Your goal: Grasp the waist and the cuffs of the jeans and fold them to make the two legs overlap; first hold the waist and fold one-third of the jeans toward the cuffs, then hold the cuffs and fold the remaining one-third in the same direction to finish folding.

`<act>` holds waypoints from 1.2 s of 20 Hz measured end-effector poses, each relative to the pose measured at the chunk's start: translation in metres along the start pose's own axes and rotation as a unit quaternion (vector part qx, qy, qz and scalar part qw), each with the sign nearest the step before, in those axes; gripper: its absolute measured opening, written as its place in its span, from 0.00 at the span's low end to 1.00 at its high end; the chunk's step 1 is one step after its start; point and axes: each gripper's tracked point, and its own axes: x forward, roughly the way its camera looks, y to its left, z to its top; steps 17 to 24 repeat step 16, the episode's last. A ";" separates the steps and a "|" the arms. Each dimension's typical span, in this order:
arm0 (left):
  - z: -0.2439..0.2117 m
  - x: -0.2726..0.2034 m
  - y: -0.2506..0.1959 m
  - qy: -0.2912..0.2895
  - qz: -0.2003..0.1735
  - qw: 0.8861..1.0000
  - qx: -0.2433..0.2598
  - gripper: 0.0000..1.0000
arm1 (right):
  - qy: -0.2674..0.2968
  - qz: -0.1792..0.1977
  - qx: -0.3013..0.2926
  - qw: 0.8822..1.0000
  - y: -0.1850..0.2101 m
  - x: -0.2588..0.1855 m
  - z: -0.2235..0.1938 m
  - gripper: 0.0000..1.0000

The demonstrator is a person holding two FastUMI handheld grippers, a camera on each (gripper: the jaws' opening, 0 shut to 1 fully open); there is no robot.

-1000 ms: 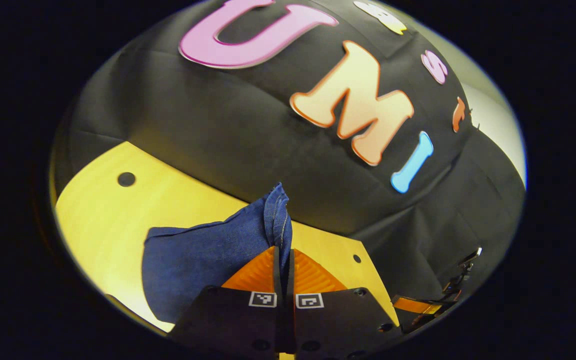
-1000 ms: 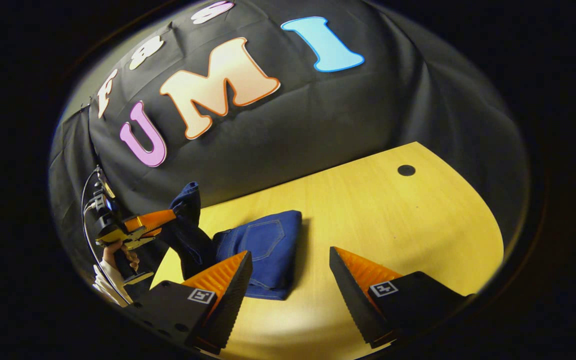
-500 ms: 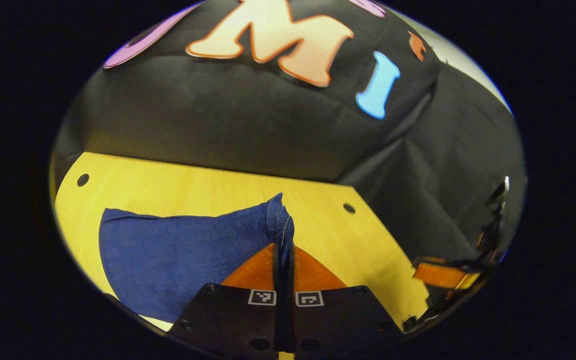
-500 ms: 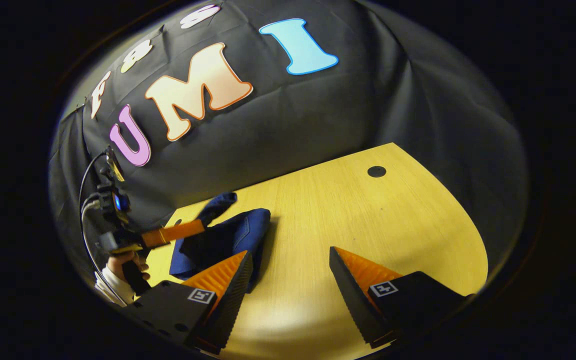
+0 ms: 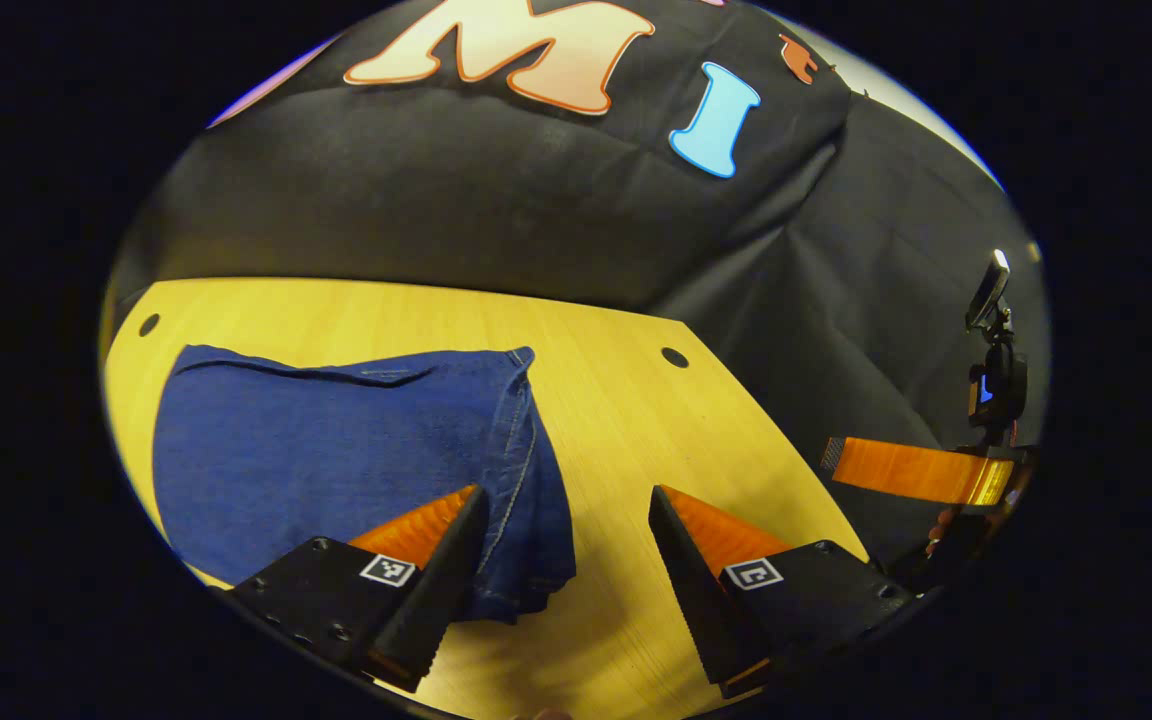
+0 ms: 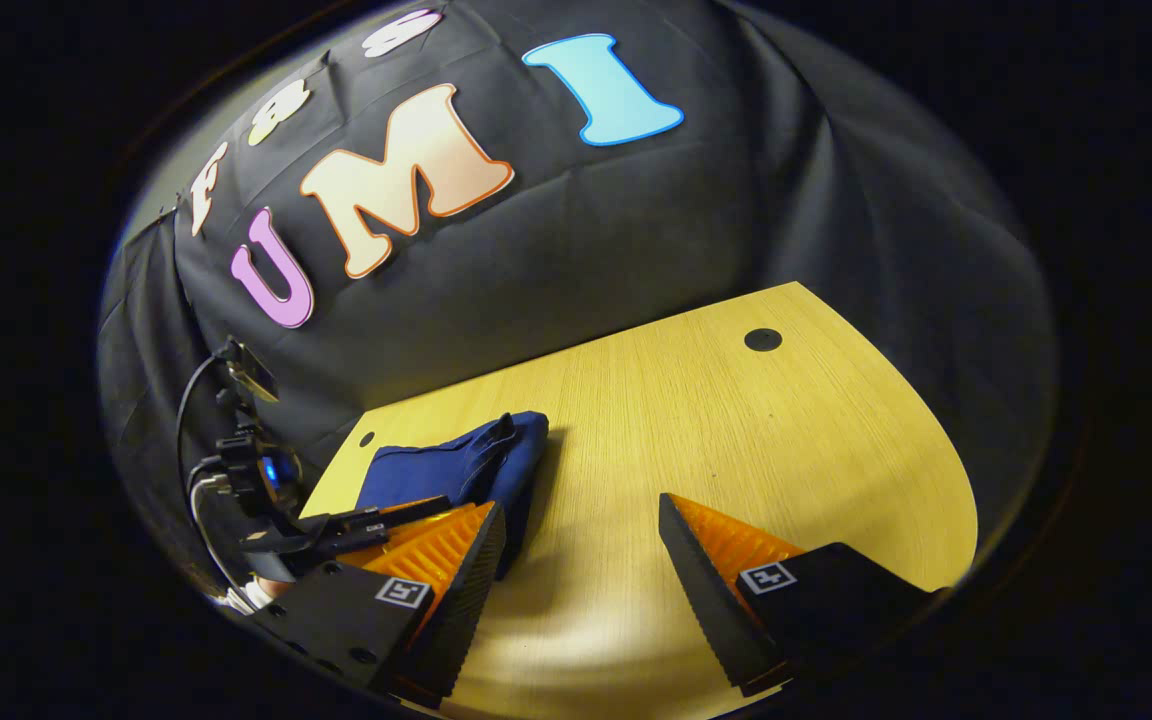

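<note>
The jeans (image 5: pixel 346 450) lie folded in a flat blue bundle on the wooden table (image 5: pixel 626 420), at nine o'clock in the left gripper view and ten o'clock from the fingers in the right gripper view (image 6: pixel 466 465). The left gripper (image 5: pixel 566 555) is spread wide, holding nothing, one finger over the denim's edge. The right gripper (image 6: pixel 581 570) is also wide apart and empty above bare tabletop (image 6: pixel 736 430).

The folded jeans (image 5: pixel 336 450) lie as a low bundle on the table (image 5: pixel 626 420), taking its left part in the left gripper view; bare tabletop runs to their right, between them and the booth wall (image 5: pixel 496 210); the right gripper (image 5: pixel 921 470) hangs past the table's right edge.
</note>
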 end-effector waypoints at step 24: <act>-0.022 -0.217 0.144 -0.055 0.165 0.984 -0.025 0.95 | -0.021 0.024 -0.064 0.997 0.120 -0.044 -0.044 0.96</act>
